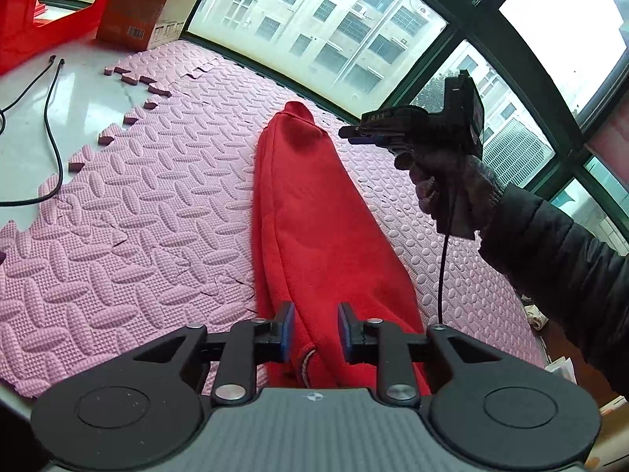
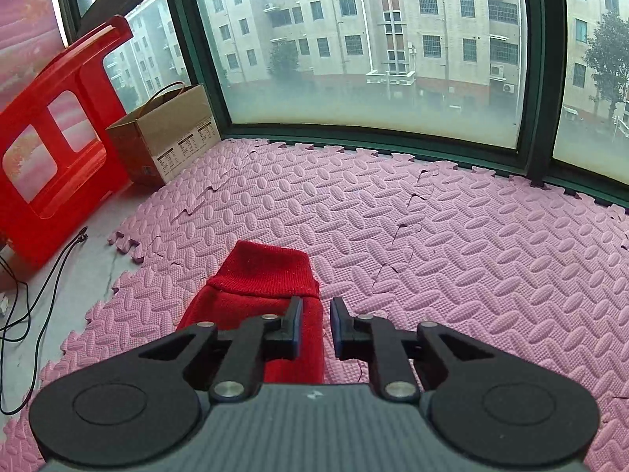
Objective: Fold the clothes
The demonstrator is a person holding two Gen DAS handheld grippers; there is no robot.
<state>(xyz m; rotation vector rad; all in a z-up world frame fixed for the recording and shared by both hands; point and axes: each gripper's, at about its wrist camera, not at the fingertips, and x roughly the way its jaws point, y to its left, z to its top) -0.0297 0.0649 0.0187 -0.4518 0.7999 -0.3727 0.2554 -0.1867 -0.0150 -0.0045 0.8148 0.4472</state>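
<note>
A red garment (image 1: 314, 212) lies folded lengthwise into a long strip on the pink foam mat (image 1: 137, 204). My left gripper (image 1: 315, 332) is open over its near end, fingers either side of the cloth, gripping nothing. My right gripper (image 1: 354, 135) shows in the left wrist view, held in a gloved hand above the mat to the right of the garment's far end. In the right wrist view the right gripper (image 2: 316, 324) is open above the garment's ribbed cuff end (image 2: 267, 271), holding nothing.
A cardboard box (image 2: 169, 133) and a red plastic stool (image 2: 59, 133) stand at the left by the window (image 2: 373, 51). Black cables (image 1: 51, 118) lie on the bare white floor left of the mat. Small items lie off the mat's right edge (image 1: 538, 314).
</note>
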